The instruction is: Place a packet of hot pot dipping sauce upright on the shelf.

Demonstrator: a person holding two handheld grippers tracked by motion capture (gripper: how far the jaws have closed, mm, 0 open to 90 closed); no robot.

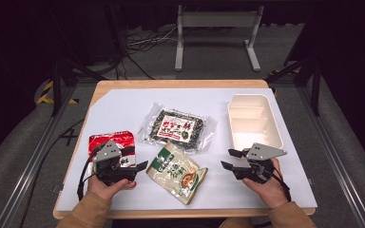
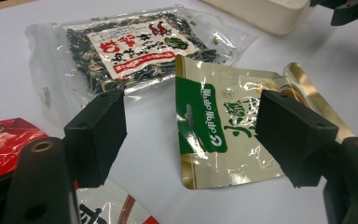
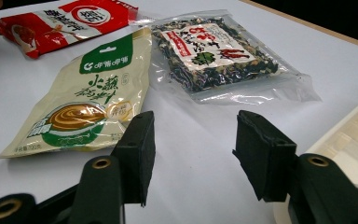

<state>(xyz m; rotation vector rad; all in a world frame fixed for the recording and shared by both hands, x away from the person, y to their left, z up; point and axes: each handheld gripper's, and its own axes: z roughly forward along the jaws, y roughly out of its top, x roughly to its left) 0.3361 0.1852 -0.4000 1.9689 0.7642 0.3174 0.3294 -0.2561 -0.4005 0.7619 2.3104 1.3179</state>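
— White sheeting covers nearly the whole bench (image 1: 123, 102), with a wooden rim showing at the far edge and the near corners. What's on it, counted?

— Three packets and one tray. Nearest the person, the left gripper (image 1: 132, 168) sits over the red packet (image 1: 108, 140) at the near left, and the right gripper (image 1: 229, 159) hovers over bare sheet at the near right. Both sets of fingers stand wide apart with nothing between them.

— And between the two?

— The green-and-gold pouch (image 1: 177, 171), lying flat and slanted, closest to the near edge of the three. In the left gripper view its green top edge (image 2: 198, 116) lies ahead, between the fingers (image 2: 98, 135) but beyond them, not touched.

— Farther back?

— The clear bag of dark dried food (image 1: 178, 128) at mid-bench; its near corner just meets or overlaps the pouch's top. Off to the right, the cream tray (image 1: 271, 121) with several compartments runs along the right side, near the sheet's right edge.

— Open room?

— A bare strip between pouch and right gripper, a wide clear band behind the clear bag up to the far edge, and bare sheet left of the clear bag beyond the red packet. Past the bench, dark floor, cables and a white frame (image 1: 217, 33).
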